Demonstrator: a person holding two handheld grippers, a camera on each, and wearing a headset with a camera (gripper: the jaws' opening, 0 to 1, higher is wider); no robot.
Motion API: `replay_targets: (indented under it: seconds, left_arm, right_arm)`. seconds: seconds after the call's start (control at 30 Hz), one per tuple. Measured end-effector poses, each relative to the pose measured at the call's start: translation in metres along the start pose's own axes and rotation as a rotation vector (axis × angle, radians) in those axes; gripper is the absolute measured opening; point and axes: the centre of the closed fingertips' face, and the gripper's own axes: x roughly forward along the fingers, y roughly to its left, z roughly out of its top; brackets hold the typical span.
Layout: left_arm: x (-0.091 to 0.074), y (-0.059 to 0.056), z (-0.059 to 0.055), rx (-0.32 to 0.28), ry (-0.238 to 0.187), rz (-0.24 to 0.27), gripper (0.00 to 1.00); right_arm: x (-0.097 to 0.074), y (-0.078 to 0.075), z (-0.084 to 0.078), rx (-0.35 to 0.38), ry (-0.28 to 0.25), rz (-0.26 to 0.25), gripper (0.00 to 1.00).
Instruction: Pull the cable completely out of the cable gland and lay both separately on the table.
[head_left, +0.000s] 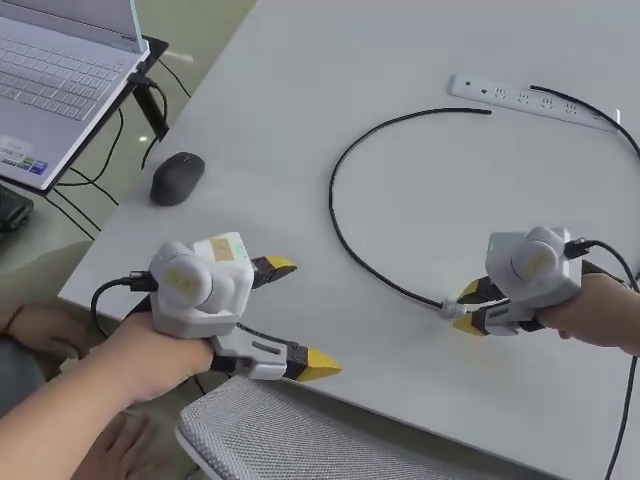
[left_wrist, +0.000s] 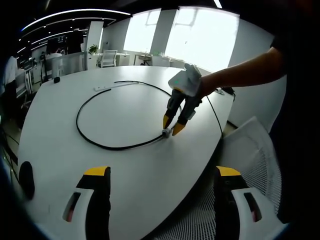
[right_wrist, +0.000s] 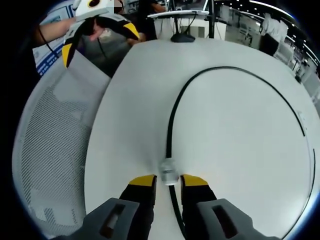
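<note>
The cable gland (right_wrist: 169, 172) is lying on the table (head_left: 420, 150) at the near right, with the black cable (right_wrist: 169, 135) threaded through it and looping off to the far side. The right gripper (right_wrist: 169, 180) is being held with its jaws narrowed either side of the cable just behind the gland; whether it is being pinched cannot be told. The left gripper (head_left: 298, 315) is being held wide open at the near left. The cable is judged light and limp, the gland small and hard, so the gland body is best being taken in one gripper and the cable close beside it in the other

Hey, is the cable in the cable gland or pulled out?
In: the black cable runs through the pale cable gland and shows on both sides of it, in the right gripper view.
</note>
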Motion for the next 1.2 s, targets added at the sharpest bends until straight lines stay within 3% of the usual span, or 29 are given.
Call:
replay_targets:
  seconds: [0.53,0.73,1.0,1.2]
  left_arm:
    - [-0.005,-0.001,-0.002,-0.013,-0.002,0.002,0.84]
    - [-0.005,-0.001,-0.002,-0.011,-0.001,-0.003,0.84]
    - [-0.004,0.003,-0.003,-0.004,-0.01,-0.019,0.84]
    - [-0.003,0.001,0.005,0.011,-0.026,-0.038,0.84]
  right_arm:
    - [0.002,-0.004,0.0,0.0,0.004,-0.024,0.09]
    - [0.0,-0.005,0.001,0.045,-0.004,-0.031,0.08]
    - [-0.011,-0.002,0.006,0.078,-0.014,-0.046,0.07]
    - [-0.026,0.008,0.016,0.09,-0.035,-0.063,0.07]
